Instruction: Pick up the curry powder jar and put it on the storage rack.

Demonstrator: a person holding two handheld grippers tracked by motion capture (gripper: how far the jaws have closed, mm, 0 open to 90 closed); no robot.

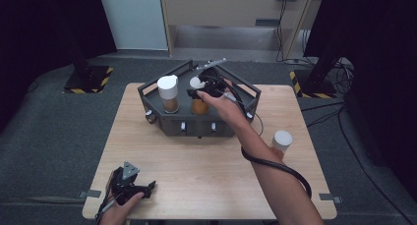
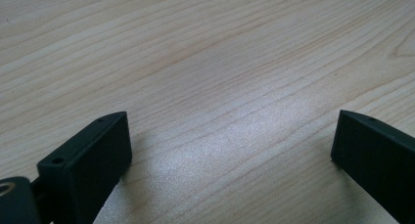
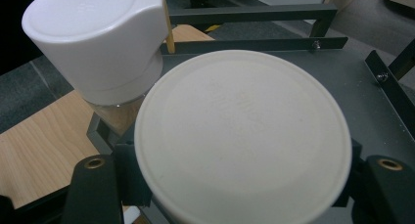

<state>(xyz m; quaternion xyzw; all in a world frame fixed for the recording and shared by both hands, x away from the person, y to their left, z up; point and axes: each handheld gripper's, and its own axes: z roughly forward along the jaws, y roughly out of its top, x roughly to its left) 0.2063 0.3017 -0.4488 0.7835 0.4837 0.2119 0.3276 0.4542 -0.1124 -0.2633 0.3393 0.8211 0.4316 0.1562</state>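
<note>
A dark hexagonal rack (image 1: 196,126) stands at the far middle of the wooden table (image 1: 206,161). In it are a tall white-capped jar (image 1: 168,91) of brown contents and a shorter amber jar (image 1: 199,106) with a cream lid (image 3: 244,136). My right gripper (image 1: 202,90) reaches down over the amber jar, and its jaws sit against both sides of the lid, shut on it. The white-capped jar (image 3: 98,43) stands close beside it. My left gripper (image 1: 146,188) rests at the table's front left corner, its jaws (image 2: 230,150) wide open over bare wood.
A third jar with a white cap (image 1: 282,141) stands on the table to the right of the rack, beside my right forearm. The rack's rails (image 3: 254,13) rise around the jars. A black cable (image 1: 275,166) trails along my right arm.
</note>
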